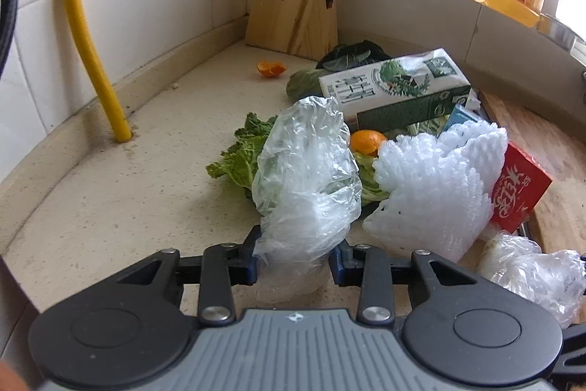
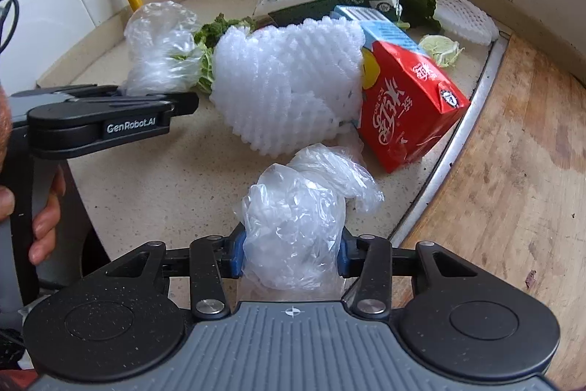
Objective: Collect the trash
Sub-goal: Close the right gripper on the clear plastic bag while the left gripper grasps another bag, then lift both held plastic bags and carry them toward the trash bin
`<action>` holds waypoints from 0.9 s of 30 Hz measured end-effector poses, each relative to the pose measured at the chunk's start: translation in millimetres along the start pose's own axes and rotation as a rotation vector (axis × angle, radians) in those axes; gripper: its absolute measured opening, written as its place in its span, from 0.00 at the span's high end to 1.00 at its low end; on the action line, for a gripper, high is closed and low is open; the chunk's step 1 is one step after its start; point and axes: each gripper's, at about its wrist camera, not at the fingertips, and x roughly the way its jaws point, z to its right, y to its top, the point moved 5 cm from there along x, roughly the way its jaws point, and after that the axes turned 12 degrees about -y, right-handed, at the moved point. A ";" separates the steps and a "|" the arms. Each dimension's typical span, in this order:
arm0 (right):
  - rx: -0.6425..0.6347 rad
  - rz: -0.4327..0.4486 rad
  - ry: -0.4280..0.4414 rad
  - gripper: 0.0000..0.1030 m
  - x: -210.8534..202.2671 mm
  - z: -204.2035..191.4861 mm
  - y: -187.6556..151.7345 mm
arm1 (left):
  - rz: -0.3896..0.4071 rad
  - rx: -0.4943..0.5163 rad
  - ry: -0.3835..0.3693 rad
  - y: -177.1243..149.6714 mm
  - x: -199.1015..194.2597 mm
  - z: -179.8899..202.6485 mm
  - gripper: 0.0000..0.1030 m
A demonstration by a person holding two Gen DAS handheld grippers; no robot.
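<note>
Collection is barely begun, we judge: left gripper (image 1: 295, 262) and right gripper (image 2: 291, 253) each clench a crumpled plastic bag (image 1: 306, 178) (image 2: 296, 229), while cartons (image 2: 403, 105), foam netting (image 2: 285, 87) and cabbage leaves (image 1: 241, 152) litter the counter (image 1: 164, 134).

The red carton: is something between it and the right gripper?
Yes. The right gripper is already shut on a clear plastic bag, and that bag fills the space in front of the red carton, which lies beyond it.
</note>
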 end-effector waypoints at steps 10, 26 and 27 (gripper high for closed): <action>-0.022 0.078 0.081 0.50 -21.6 -4.1 7.0 | 0.024 -0.021 0.048 -6.0 -22.9 5.2 0.68; 0.003 0.130 0.116 0.51 -36.7 23.9 19.6 | 0.062 -0.107 0.112 -25.3 -56.0 9.9 0.67; 0.010 0.130 0.117 0.51 -37.4 26.6 19.6 | 0.065 -0.111 0.112 -25.7 -57.3 10.6 0.67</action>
